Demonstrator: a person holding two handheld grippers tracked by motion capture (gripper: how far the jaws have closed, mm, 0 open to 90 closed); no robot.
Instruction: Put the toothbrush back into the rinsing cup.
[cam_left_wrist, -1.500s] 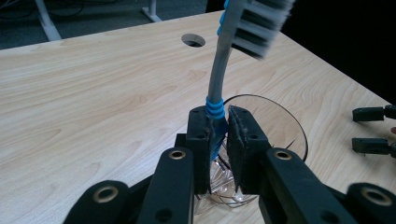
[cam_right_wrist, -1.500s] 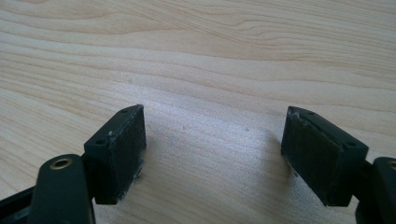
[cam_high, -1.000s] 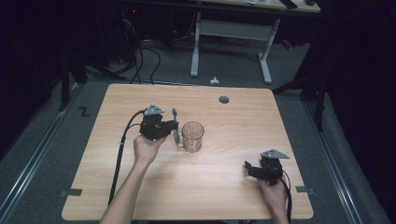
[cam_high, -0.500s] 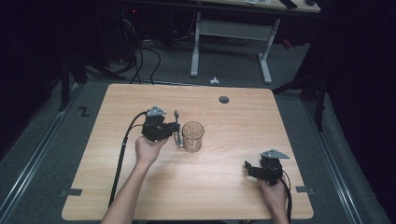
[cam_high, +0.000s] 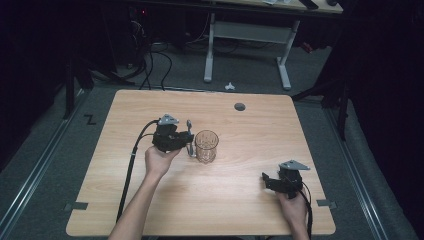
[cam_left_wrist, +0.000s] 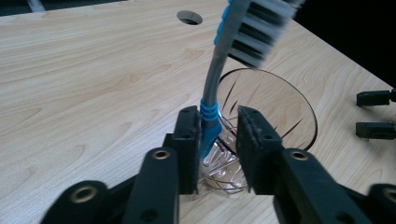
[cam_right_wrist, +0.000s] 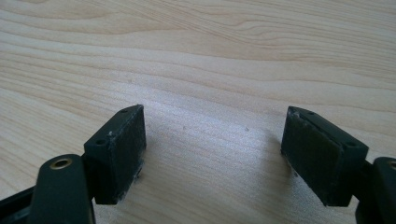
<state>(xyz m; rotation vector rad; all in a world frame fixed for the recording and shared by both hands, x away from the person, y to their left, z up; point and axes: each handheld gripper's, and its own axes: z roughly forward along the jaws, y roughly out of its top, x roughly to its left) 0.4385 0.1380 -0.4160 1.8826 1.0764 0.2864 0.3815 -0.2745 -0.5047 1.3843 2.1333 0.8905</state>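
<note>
A grey toothbrush (cam_high: 189, 131) with a blue grip stands upright, bristles up, just left of a clear cut-glass cup (cam_high: 206, 146) at the table's middle. My left gripper (cam_high: 189, 143) is shut on its lower handle. In the left gripper view the toothbrush (cam_left_wrist: 212, 79) presses against one jaw of my left gripper (cam_left_wrist: 218, 126), and a narrow slit shows beside the other. The glass (cam_left_wrist: 275, 107) sits right behind. My right gripper (cam_high: 266, 180) rests low near the front right, open, with bare wood between its jaws (cam_right_wrist: 212, 149).
The wooden table (cam_high: 260, 125) has a round cable hole (cam_high: 240, 106) near its far edge. The left gripper's cable (cam_high: 131, 165) trails toward the front edge. Desk legs and cables stand on the floor beyond the table.
My left gripper has shifted slightly right toward the glass, carrying the upright toothbrush. The right gripper has stayed put.
</note>
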